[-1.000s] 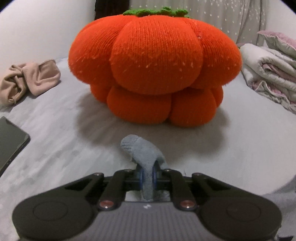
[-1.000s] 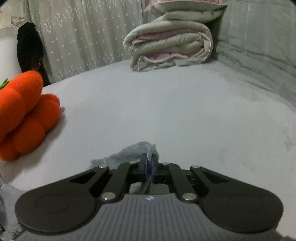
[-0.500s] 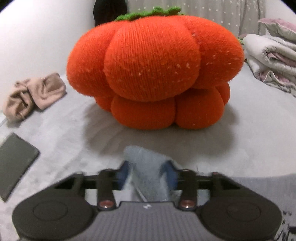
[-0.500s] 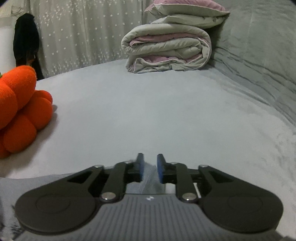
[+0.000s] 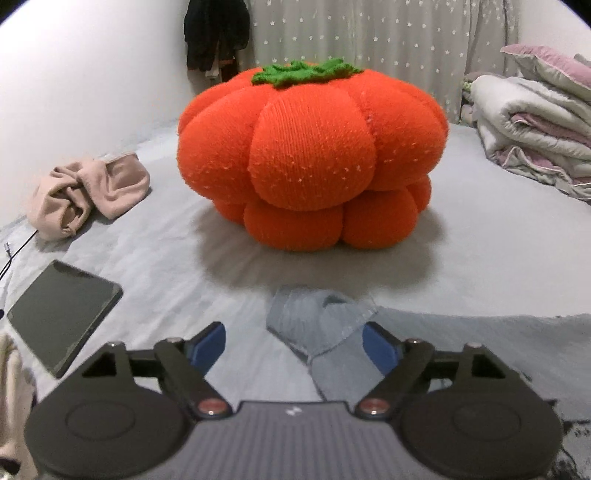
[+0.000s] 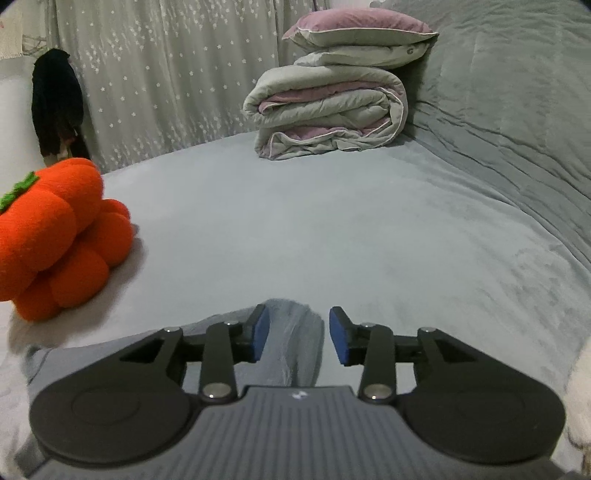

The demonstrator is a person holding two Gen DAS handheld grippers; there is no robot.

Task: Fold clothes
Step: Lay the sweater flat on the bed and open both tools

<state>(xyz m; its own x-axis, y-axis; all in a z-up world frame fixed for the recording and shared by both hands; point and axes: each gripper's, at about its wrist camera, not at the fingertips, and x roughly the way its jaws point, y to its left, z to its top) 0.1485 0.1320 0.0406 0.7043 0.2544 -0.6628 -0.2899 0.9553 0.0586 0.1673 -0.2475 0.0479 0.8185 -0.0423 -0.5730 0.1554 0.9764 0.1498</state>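
From the left wrist view, the left hand-held gripper (image 5: 293,345) stands with its jaws wide apart; they have just been opening, and a bunched corner of the soft grey-blue knit garment (image 5: 321,325) lies loose between them, no pad pressing on it. This reads as a release: the corner has been laid down on the bed, just in front of the big round orange knitted pumpkin cushion (image 5: 310,158), so the fold can settle. Left of the pumpkin cushion lies a crumpled beige cloth (image 5: 88,192), and nearer than that a flat dark tablet (image 5: 62,314).

From the right wrist view, the right hand-held gripper (image 6: 297,338) also has its jaws apart, less widely, and has just been opening; the garment's other raised ridge sits between the blue pads without being pinched. The grey cloth spreads from there toward the pumpkin cushion, which shows at the left edge.

The surface is a bed with a smooth grey bedsheet (image 6: 332,221). Well beyond and right of the pumpkin cushion a rolled grey-and-mauve quilt (image 6: 325,114) carries a pillow (image 6: 358,31); a star-dotted curtain (image 6: 166,74) hangs behind.
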